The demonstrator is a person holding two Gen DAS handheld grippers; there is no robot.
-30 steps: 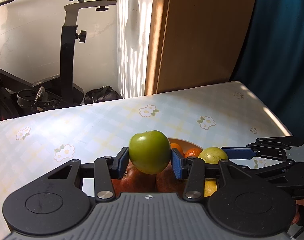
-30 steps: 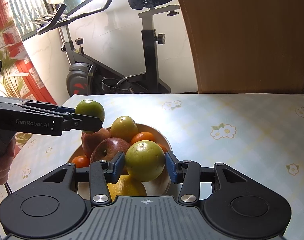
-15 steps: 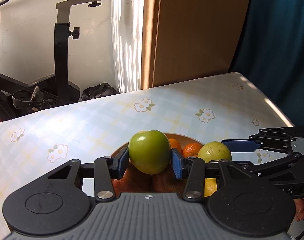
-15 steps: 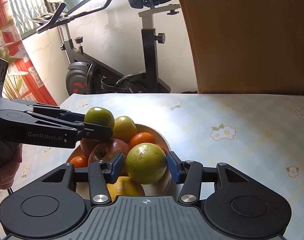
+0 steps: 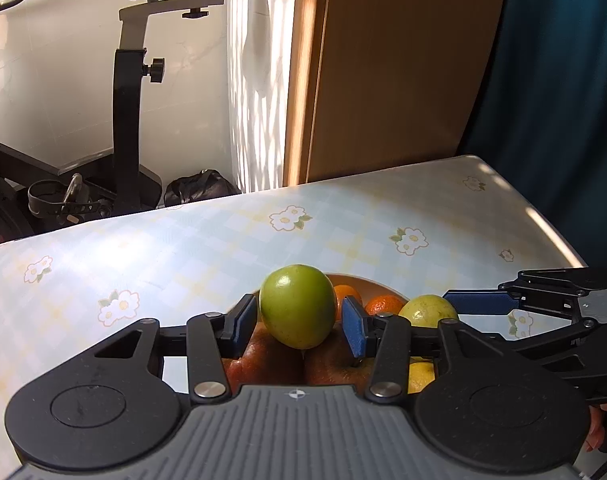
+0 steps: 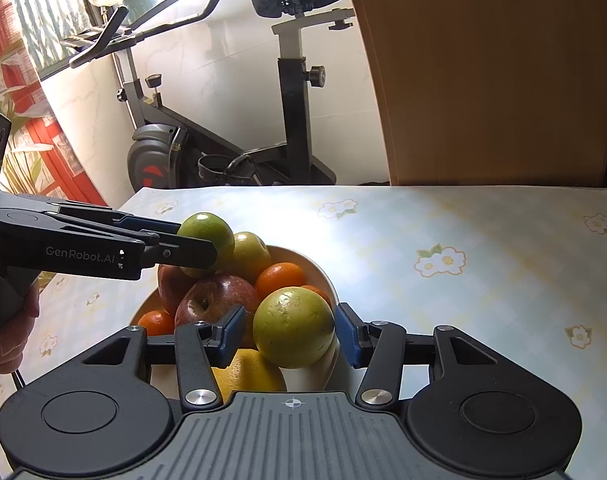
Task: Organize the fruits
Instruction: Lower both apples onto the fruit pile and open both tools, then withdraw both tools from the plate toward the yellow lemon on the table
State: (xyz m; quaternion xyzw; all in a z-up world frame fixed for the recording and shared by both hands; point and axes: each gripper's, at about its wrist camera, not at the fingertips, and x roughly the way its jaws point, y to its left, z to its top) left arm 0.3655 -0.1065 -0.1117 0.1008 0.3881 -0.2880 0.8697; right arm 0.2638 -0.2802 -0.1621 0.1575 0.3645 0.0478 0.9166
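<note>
I see a glossy green fruit (image 5: 297, 306) perched atop two red apples (image 6: 219, 294) in the pale bowl (image 6: 319, 276); a yellow-green fruit (image 6: 293, 326) sits at the bowl's near rim, over a lemon (image 6: 247, 376); small oranges (image 6: 280, 278) fill the gaps; another yellowish apple (image 6: 249, 252) behind.

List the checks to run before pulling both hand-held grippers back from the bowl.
1. Left hand-held gripper loose on green fruit: cannot tell; slim gap at one pad.
2. Right hand-held gripper loose on yellow-green fruit: ok; clear gap at one pad.
3. Both fruits over bowl: ok.
4. Yellow-green fruit seated: cannot tell; it sits near the rim, above the lemon.
5. Grippers apart from each other: ok.
</note>
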